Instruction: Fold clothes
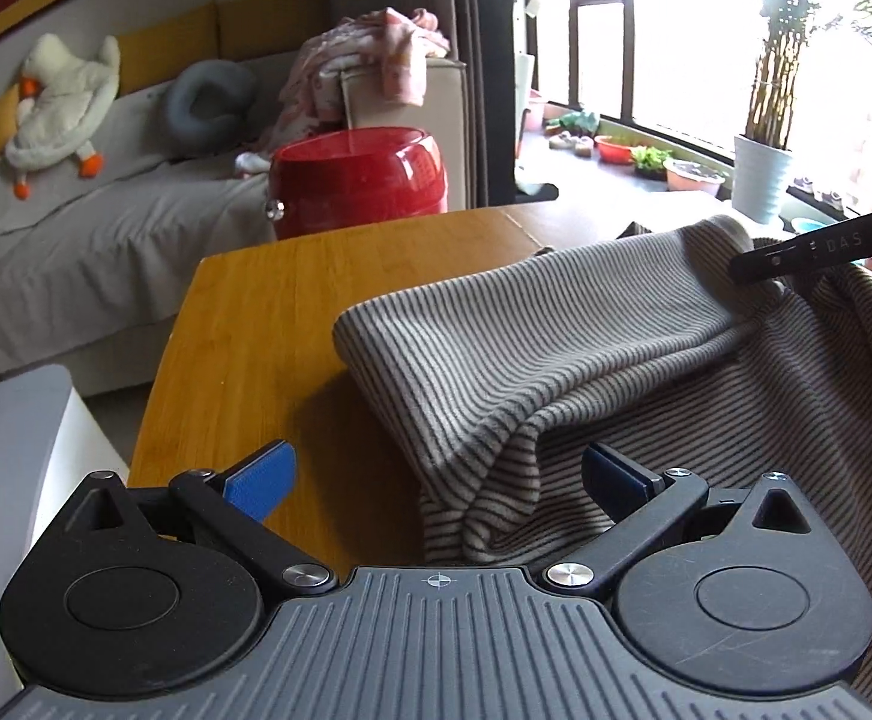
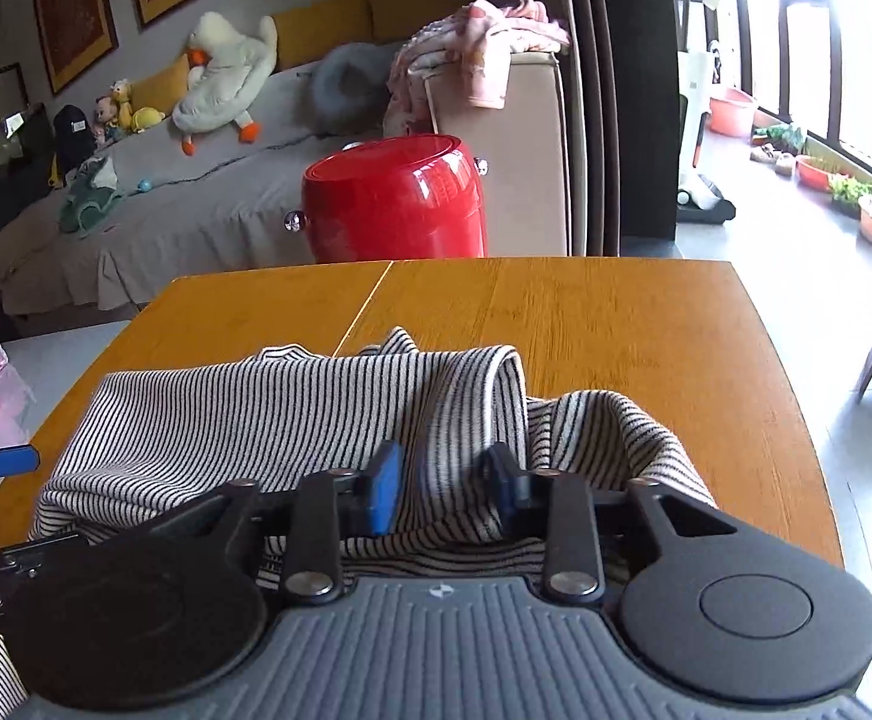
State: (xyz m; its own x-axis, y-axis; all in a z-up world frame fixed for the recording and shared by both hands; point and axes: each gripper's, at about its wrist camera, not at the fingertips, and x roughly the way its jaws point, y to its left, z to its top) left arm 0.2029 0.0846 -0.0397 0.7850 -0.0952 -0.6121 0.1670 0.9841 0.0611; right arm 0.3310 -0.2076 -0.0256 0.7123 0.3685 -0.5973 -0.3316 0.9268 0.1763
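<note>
1. Nearest in the right wrist view, the right gripper (image 2: pixel 445 495) has its blue pads closed on a raised fold of the striped garment (image 2: pixel 291 414); the cloth bunches between them.
2. In the left wrist view, the left gripper (image 1: pixel 436 480) stands wide open and holds nothing; a hanging edge of the cloth lies between its fingers, near the right pad, though I cannot tell whether it touches.
3. The garment lies on the wooden table (image 2: pixel 616 312), partly doubled over, one rolled fold rising toward the far edge.
4. It looks soft, light and limp, probably a stretchy knit: it should sag wherever unsupported and drag across the wood rather than slide cleanly.
5. The best holds are likely hems or corners, pinching through both layers so the fold travels together.
6. Beyond the table stand a red tub (image 2: pixel 396 204) and a sofa (image 2: pixel 195 204).
</note>
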